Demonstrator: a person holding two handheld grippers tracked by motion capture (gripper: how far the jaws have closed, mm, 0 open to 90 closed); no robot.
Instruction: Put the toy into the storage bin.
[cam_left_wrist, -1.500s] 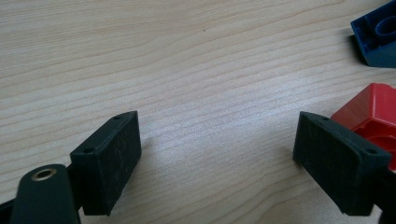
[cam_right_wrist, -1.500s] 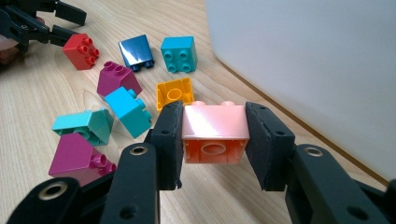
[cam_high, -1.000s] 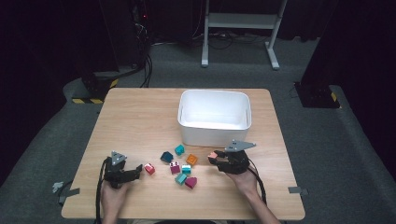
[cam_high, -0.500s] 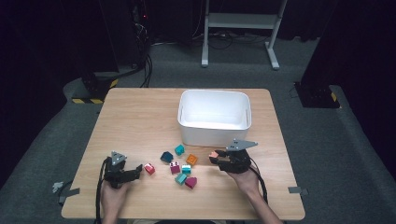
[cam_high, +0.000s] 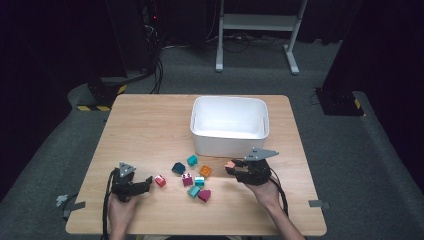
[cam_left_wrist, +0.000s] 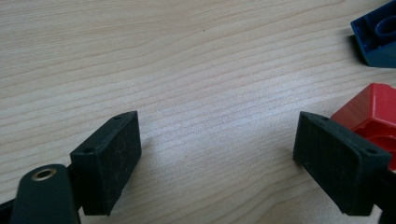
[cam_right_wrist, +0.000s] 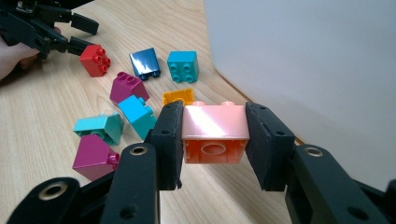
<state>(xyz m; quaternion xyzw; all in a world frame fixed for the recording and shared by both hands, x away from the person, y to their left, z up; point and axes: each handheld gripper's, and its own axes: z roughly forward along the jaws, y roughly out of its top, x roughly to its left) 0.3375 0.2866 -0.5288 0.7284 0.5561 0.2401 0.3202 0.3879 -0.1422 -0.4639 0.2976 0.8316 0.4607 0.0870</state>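
Right hand-held gripper (cam_right_wrist: 214, 140) clamps salmon brick (cam_right_wrist: 215, 133), probably bound for white bin (cam_high: 229, 125); left hand-held gripper (cam_left_wrist: 217, 161) released, beside red brick (cam_left_wrist: 371, 114).

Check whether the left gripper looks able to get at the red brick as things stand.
Probably yes. The left gripper is open, and the red brick lies on the table right beside one of its pads, with bare wood between the jaws and nothing blocking the way.
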